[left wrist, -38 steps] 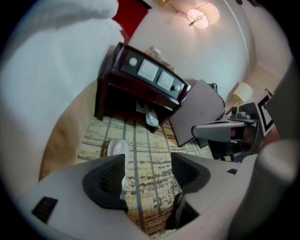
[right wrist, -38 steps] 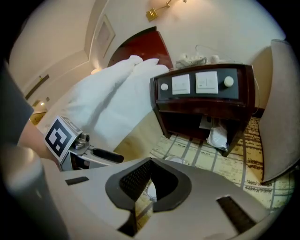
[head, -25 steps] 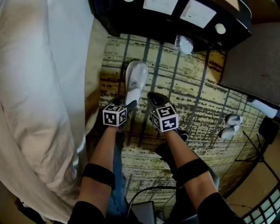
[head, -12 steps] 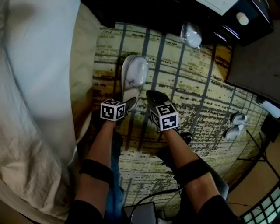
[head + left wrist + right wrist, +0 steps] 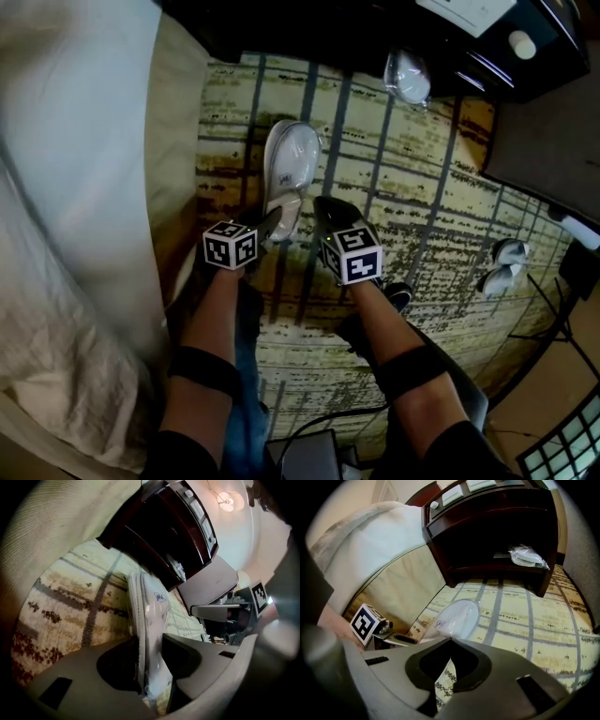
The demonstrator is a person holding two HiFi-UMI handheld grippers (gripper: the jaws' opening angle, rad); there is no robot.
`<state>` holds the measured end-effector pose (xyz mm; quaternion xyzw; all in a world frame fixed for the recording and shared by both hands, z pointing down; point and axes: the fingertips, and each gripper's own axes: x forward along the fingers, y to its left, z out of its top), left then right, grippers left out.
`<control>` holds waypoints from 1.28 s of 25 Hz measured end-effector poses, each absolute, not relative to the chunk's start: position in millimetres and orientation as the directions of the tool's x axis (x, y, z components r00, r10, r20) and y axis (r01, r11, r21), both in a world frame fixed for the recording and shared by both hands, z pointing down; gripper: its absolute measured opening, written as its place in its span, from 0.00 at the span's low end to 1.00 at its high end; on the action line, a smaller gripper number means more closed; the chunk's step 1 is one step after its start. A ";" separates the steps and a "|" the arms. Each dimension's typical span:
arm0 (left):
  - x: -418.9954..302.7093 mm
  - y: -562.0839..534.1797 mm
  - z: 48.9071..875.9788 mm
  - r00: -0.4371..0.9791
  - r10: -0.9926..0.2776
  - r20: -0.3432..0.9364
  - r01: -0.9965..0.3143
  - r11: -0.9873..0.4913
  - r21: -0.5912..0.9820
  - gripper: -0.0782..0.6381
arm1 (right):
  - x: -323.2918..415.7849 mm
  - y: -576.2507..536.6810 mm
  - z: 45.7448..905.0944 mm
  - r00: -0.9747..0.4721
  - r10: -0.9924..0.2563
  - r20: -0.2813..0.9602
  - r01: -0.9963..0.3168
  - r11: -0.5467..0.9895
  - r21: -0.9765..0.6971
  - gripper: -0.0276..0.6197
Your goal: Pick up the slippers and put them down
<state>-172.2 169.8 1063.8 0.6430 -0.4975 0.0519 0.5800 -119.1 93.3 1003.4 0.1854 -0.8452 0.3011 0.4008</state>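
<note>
Just now left tool [image 5: 150, 639] closed its jaws onto slippers [image 5: 152, 606], heel end hidden; right tool [image 5: 451, 640] pinched empty

White slippers [image 5: 292, 161], beige dark-striped rug [image 5: 424, 217]

Slippers [image 5: 289, 169] lie on the rug [image 5: 422, 216], bed [image 5: 75, 187] just to their left, cabinet [image 5: 309, 33] behind them, second wrapped pack [image 5: 409, 77] in the cabinet's bottom shelf, behind-right.
</note>
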 end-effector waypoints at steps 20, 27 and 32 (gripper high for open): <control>-210.7 27.6 953.8 0.460 -0.691 0.557 -0.728 0.066 0.682 0.30 | -110.1 25.1 904.0 -0.628 -0.248 0.738 -0.635 0.711 -0.302 0.05; -233.9 -50.6 949.3 0.415 -0.744 0.523 -0.724 0.078 0.685 0.30 | -131.0 -14.6 897.5 -0.663 -0.307 0.683 -0.639 0.707 -0.302 0.05; -252.9 -97.3 947.5 0.383 -0.767 0.514 -0.739 0.080 0.669 0.30 | -133.3 -26.3 905.6 -0.670 -0.333 0.663 -0.652 0.692 -0.311 0.05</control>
